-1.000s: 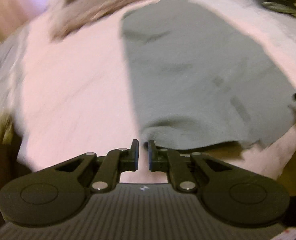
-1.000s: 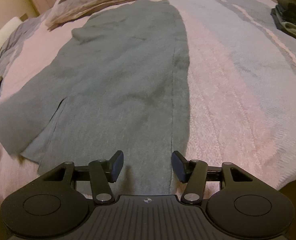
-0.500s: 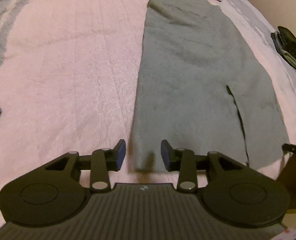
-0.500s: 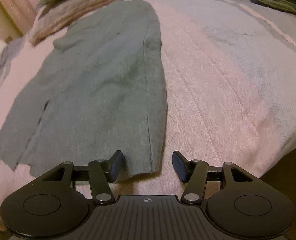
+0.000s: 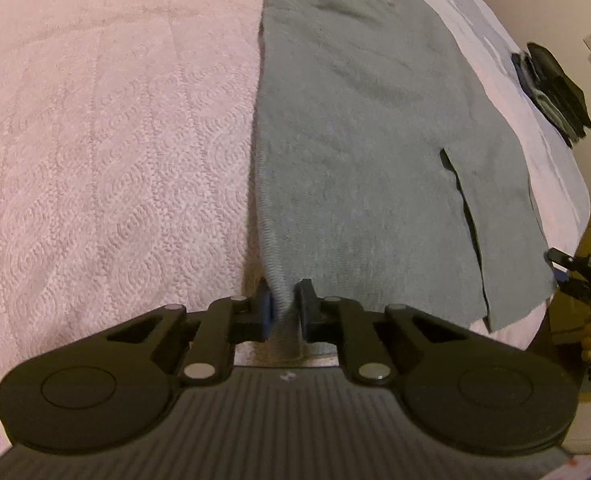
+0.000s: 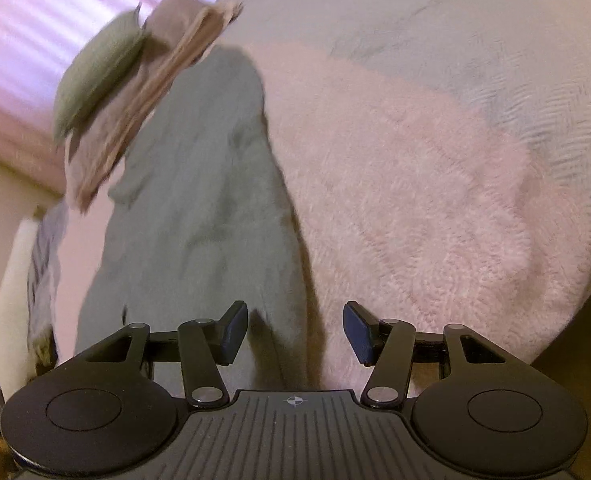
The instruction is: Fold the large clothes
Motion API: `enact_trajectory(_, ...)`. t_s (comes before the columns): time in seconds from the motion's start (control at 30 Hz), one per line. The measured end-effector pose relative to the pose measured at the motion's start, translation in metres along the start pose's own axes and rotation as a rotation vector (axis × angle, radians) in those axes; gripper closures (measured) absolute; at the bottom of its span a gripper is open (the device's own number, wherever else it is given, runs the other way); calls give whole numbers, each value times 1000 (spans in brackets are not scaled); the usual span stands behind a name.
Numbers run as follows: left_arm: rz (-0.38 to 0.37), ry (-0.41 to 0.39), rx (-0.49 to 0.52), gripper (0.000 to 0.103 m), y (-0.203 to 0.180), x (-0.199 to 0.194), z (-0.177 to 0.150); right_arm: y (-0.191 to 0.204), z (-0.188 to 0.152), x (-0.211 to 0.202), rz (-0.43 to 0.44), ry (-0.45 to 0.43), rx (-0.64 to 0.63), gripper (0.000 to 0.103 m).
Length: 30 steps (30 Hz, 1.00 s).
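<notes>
Left tongs (image 5: 284,312): half a second ago spread open astride the near left corner of the grey knitted garment (image 5: 375,128); now drawn together and clamped on that ribbed corner, which bunches up between the pads.

Right tongs (image 6: 295,334): apart as before, nothing between them; the garment's near right edge (image 6: 291,320) lies just ahead of and below the gap. View blurred, so the tongs are in motion and contact cannot be told.

Garment: spread flat lengthwise on the pink textured bedspread (image 5: 107,140), running away from both tongs; a slit shows toward its right side.

Beyond: folded beige and green cloths (image 6: 135,80) at the far end; dark folded items (image 5: 555,88) far right.

Judgement: one corner secured; the second still wants gripping before the hem can be lifted and folded.
</notes>
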State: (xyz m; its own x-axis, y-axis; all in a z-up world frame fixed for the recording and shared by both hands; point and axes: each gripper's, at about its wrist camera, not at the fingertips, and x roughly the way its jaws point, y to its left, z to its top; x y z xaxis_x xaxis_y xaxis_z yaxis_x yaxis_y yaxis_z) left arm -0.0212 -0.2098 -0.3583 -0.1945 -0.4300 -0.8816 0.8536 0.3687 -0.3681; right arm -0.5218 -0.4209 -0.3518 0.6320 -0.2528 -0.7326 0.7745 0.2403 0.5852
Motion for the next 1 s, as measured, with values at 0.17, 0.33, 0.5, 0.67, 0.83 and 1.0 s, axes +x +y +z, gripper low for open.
enact_trajectory(0.17,-10,1,-18,87,0,5,4,15,7,5,-17,58,-22,97)
enact_trajectory(0.33,-27,-36,-5,102,-11,-24,6,37,28,-28,-12,63,-5,100)
enact_trajectory(0.5,-87,-78,-17,102,-31,-79,-8,58,38,-81,-11,57,-26,100)
enact_trajectory(0.67,-108,-35,-89,102,-27,-68,-41,38,23,-67,-114,124,-26,100)
enact_trajectory(0.83,-75,15,-142,102,-15,-34,-63,27,4,-35,-208,177,-100,99)
enact_trajectory(1.0,-24,33,-86,99,-22,-34,-58,37,1,-31,-296,169,-140,78)
